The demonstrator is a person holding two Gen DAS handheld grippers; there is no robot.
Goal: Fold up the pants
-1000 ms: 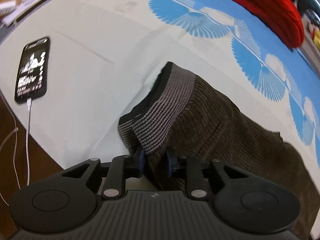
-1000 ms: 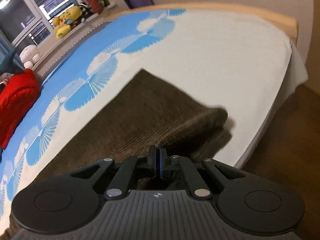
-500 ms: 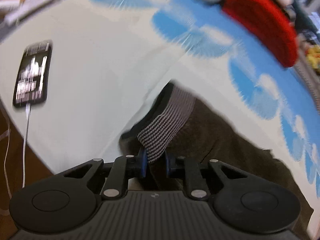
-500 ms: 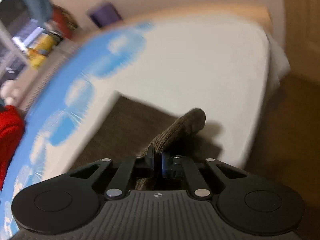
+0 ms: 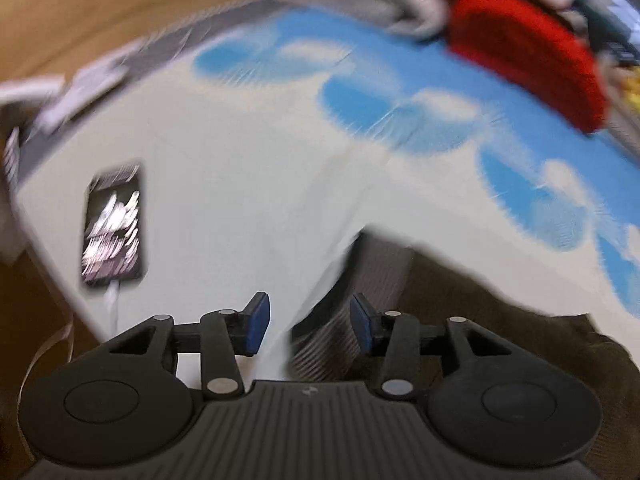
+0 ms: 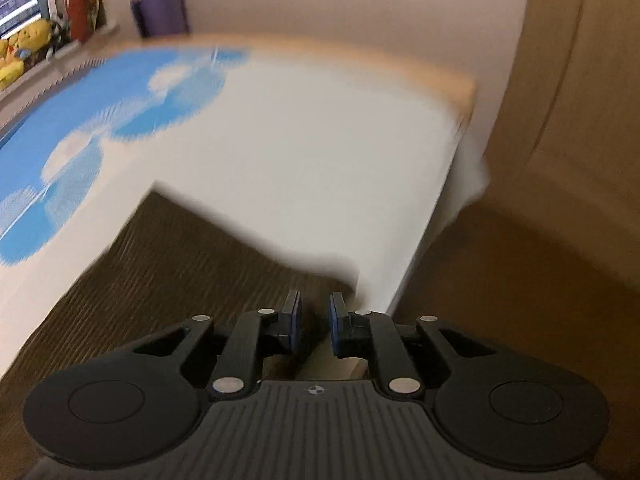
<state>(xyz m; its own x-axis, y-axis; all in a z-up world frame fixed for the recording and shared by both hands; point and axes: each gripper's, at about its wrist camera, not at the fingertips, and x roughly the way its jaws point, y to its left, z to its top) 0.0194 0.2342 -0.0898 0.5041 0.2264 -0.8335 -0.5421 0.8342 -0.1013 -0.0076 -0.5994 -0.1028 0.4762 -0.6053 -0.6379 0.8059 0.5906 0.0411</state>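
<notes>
White bedsheet (image 5: 248, 184) under brown pants (image 6: 180, 264); left gripper (image 5: 306, 326) and right gripper (image 6: 314, 326) have just been opening, nothing between their jaws.

The pants (image 6: 172, 264) are a dark brown ribbed cloth like corduroy, matt and rough, and their waistband (image 5: 360, 300) is a grey striped knit. The bed (image 5: 248, 184) wears a smooth matt cotton sheet, white with a blue fan print. Both tongs, left (image 5: 310, 326) and right (image 6: 314, 326), have matt black plastic bodies with fine ridges, bright metal pins and blue rubbery pads (image 5: 256, 320). The phone (image 5: 114, 226) has a glossy glass face. A red pile (image 5: 528, 52) looks like woolly cloth. The floor (image 6: 520, 280) looks like smooth brown wood.
</notes>
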